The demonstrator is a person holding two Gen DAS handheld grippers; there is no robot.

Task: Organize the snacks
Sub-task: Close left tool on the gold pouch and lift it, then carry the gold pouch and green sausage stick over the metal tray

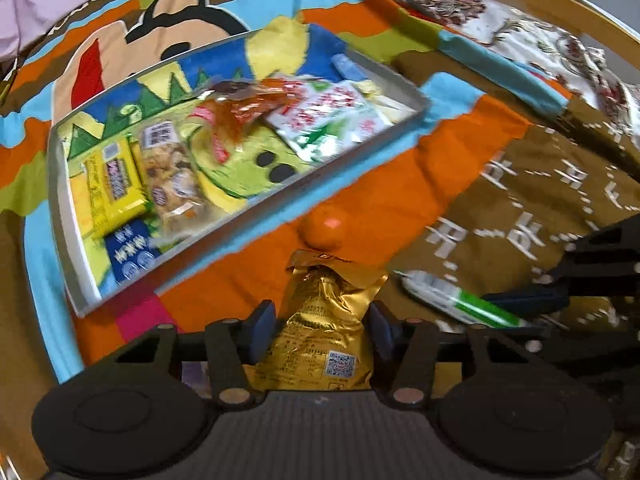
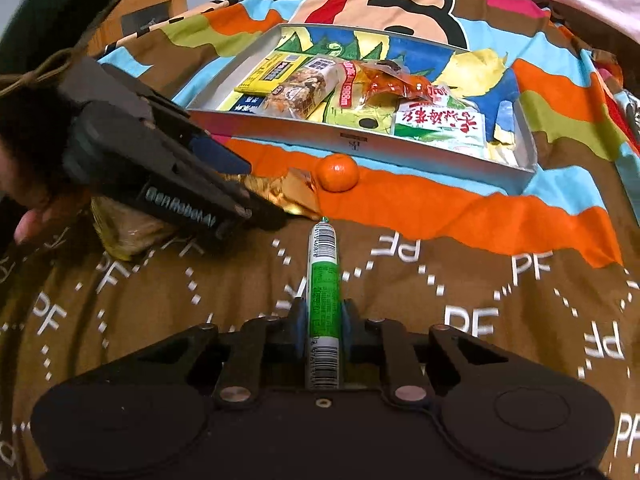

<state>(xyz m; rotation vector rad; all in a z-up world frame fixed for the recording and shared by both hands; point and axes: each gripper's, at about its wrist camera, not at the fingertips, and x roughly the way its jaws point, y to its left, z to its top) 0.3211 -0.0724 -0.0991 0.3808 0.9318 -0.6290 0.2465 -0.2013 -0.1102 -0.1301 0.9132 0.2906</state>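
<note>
a: tray [image 2: 362,142] already holds most snacks. we've still got three on the bed.

b: left hand-held gripper [image 1: 322,326] pinches gold pouch [image 1: 320,336], right hand-held gripper [image 2: 323,322] pinches green stick [image 2: 323,292]; orange [image 2: 338,173] lies beside tray.

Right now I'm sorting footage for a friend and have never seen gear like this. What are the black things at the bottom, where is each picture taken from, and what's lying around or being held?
There is no robot here: a person holds a hand-operated two-finger gripper in each hand, each with a camera looking along its fingers. One picture comes from the left gripper, the other from the right gripper.

The left gripper has a gold packet between its fingers. Whether the pads squeeze it is unclear. The right gripper is shut on a slim green-and-white stick pack.

Everything lies on a colourful cartoon blanket. On it sits a shallow tray already holding several snack packets, and just in front of it a small orange fruit lies loose.
</note>
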